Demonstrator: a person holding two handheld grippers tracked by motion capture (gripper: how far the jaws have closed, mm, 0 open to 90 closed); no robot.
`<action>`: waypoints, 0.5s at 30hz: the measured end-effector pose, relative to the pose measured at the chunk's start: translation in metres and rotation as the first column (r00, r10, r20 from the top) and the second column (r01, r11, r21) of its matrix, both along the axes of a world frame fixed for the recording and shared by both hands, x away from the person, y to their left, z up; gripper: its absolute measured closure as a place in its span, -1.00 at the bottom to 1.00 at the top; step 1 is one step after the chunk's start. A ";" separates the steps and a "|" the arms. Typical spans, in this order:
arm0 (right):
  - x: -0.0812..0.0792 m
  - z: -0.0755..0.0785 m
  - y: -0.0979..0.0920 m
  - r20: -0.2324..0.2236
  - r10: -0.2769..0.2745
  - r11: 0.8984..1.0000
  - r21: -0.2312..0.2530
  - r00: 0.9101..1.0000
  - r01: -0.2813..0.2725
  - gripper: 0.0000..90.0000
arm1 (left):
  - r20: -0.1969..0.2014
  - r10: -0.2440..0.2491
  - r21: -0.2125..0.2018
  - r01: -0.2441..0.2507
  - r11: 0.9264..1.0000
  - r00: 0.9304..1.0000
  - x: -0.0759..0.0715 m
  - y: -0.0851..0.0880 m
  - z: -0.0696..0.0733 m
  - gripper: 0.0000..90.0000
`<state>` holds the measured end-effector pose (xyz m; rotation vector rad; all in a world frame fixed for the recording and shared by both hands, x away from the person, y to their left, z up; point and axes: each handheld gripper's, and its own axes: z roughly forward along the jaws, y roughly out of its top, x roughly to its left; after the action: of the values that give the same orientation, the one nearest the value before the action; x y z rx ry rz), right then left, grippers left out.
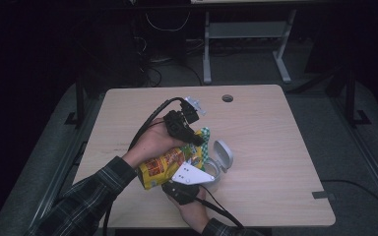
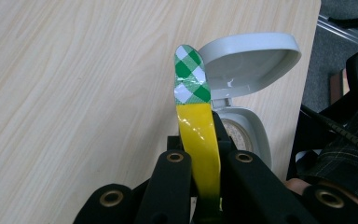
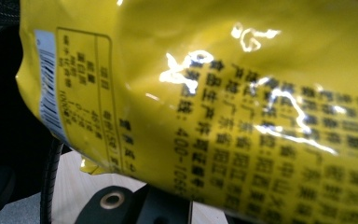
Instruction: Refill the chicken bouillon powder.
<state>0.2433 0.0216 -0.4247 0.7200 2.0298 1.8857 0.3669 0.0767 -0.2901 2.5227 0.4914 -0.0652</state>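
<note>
A yellow snack bag [image 1: 163,167] is held up above the tabletop [image 1: 266,123], near its front edge and about halfway along it. The bag is lying almost on its side in the air, with its top end pointing toward the right edge.

The left gripper [image 1: 193,136] is closed on the top end of the bag. In the left gripper view, the flat yellow seal of the bag [image 2: 200,140] is seen squeezed between the two black fingers [image 2: 170,186], and a green and white checked strip [image 2: 191,77] sticks up past them. The fingers are pressed tight on the seal.

The right gripper [image 1: 189,178] is placed under the bag, closer to the front edge. In the right gripper view, the back of the bag [image 3: 223,93] is seen very near, with black print and a barcode on it. The tips of the right fingers are hidden by the bag, so it cannot be told from the pictures what they touch, but they are shut.

A small grey box [image 1: 221,160] is set on the tabletop just beside the bag, on its right. Its lid [image 2: 249,58] is tipped open, and something round and pale is seen inside.

A plaid sleeve [image 1: 88,196] is seen at the front left corner.
</note>
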 end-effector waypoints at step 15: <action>0.000 0.000 -0.001 -0.002 0.001 1.000 0.000 1.000 -0.001 0.99 | -0.001 -0.001 0.006 0.001 1.000 1.000 0.001 -0.001 0.000 1.00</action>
<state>0.2434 0.0211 -0.4247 0.7214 2.0318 1.8863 0.3675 0.0754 -0.2905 2.5288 0.4914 -0.0660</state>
